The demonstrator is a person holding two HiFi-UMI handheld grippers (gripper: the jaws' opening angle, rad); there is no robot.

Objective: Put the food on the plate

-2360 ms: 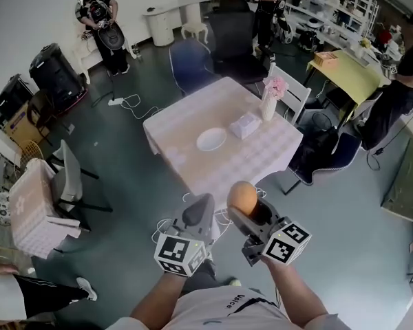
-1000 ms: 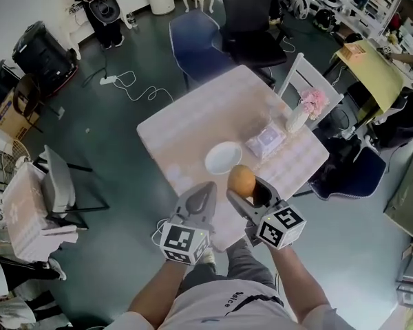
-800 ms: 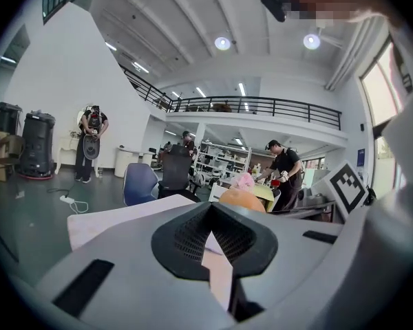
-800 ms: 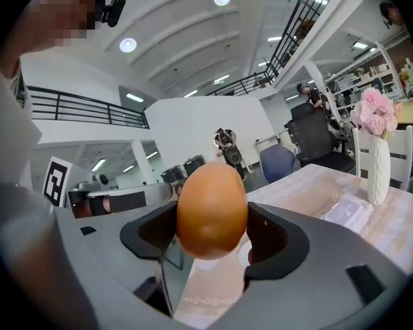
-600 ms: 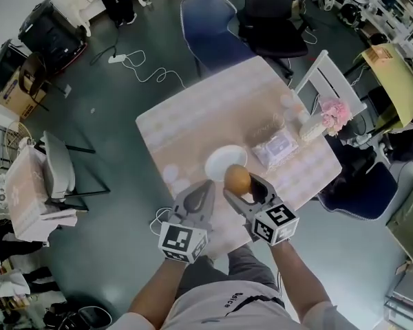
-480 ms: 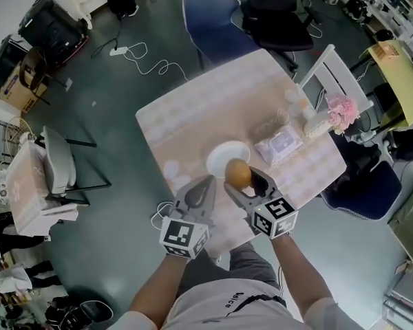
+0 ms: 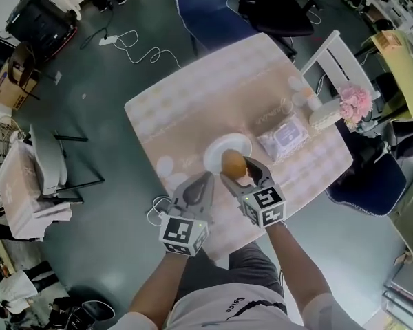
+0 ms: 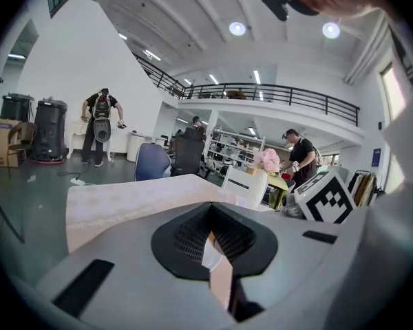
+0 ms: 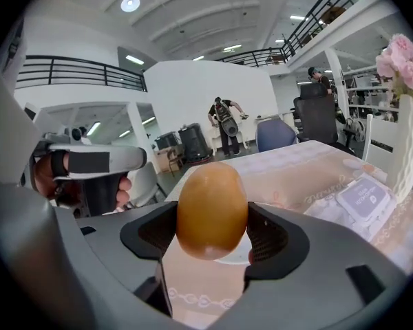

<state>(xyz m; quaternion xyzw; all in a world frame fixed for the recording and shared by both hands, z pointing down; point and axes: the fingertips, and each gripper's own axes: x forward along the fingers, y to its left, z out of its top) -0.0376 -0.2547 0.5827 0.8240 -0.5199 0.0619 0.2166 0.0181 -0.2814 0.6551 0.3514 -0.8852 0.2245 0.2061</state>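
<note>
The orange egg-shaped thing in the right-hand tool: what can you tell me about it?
The food is a smooth, slightly glossy, egg-shaped piece, orange-brown all over, with no marks showing. It stands upright, pinched at its sides between the two dark jaws of the right gripper, which alone touch it. It is held in the air over the pale table; in the head view it overlaps the near edge of the white plate without resting on it.

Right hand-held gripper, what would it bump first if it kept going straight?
Probably the white plate, just beyond the food in the right hand-held gripper; depth is unclear.
</note>
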